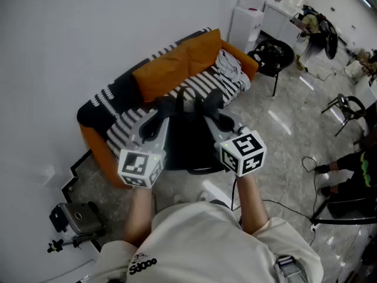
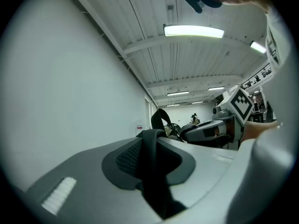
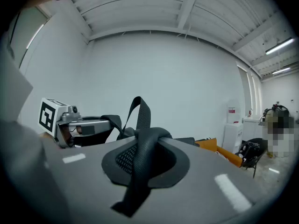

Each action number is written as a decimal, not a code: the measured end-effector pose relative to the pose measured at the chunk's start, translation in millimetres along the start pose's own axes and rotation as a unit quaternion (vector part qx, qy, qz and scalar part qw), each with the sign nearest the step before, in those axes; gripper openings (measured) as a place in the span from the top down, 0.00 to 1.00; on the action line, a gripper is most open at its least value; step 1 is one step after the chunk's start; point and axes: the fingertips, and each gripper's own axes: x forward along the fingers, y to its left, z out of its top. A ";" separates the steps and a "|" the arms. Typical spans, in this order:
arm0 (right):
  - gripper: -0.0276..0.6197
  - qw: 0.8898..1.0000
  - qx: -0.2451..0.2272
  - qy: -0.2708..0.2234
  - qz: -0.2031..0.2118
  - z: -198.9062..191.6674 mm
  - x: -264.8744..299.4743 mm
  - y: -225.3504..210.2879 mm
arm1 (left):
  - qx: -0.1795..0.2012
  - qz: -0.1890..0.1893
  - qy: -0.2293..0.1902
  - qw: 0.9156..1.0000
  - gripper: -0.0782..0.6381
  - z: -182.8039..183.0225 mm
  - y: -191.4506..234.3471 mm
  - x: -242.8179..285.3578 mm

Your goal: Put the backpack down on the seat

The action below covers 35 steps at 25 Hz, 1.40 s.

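Observation:
A black backpack [image 1: 187, 141] hangs in front of me, just ahead of the front edge of an orange sofa [image 1: 203, 49]. The sofa's seat [image 1: 203, 86] has a black-and-white striped cover. My left gripper [image 1: 158, 118] is shut on a black backpack strap [image 2: 150, 164], which runs down between its jaws. My right gripper [image 1: 217, 121] is shut on the other strap [image 3: 140, 164], a mesh-textured band bunched between its jaws. From each gripper view I see the other gripper [image 2: 219, 127] [image 3: 77, 125] close alongside, and a loop of webbing [image 3: 139, 110] stands up between them.
A crumpled grey cloth [image 1: 227, 66] lies on the sofa's right end. A black chair [image 1: 272, 56] and a white cabinet [image 1: 246, 17] stand beyond it. A camera on a stand [image 1: 76, 220] sits on the floor at lower left. A cable [image 1: 306, 165] and another person [image 1: 356, 173] are at right.

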 end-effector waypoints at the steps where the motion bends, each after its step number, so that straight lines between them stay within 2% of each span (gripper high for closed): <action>1: 0.92 1.000 0.002 0.002 0.001 -1.3 -1.0 0.8 | 0.003 0.001 0.005 1.000 0.80 -1.3 -0.8 -1.0; 6: 0.92 1.000 0.005 0.005 0.003 -7.6 -6.9 3.6 | 0.017 0.011 0.024 1.000 0.80 -8.9 -4.7 -4.3; 13: 0.92 0.999 0.036 -0.009 0.023 -11.1 -17.3 -0.4 | 0.019 0.007 0.020 1.000 0.80 -5.6 -18.1 -4.5; 18: 0.92 0.999 0.031 -0.012 0.032 -13.5 -22.4 -12.4 | 0.022 0.020 0.016 0.999 0.80 -4.6 -27.6 6.5; 28: 0.92 0.999 0.020 -0.001 0.048 -12.1 -14.4 -51.7 | 0.028 0.040 0.022 0.999 0.80 -8.5 -34.6 43.3; 35: 0.92 0.999 0.031 0.005 0.043 -17.2 -5.2 -86.1 | 0.024 0.033 0.027 0.999 0.79 -17.7 -39.1 77.9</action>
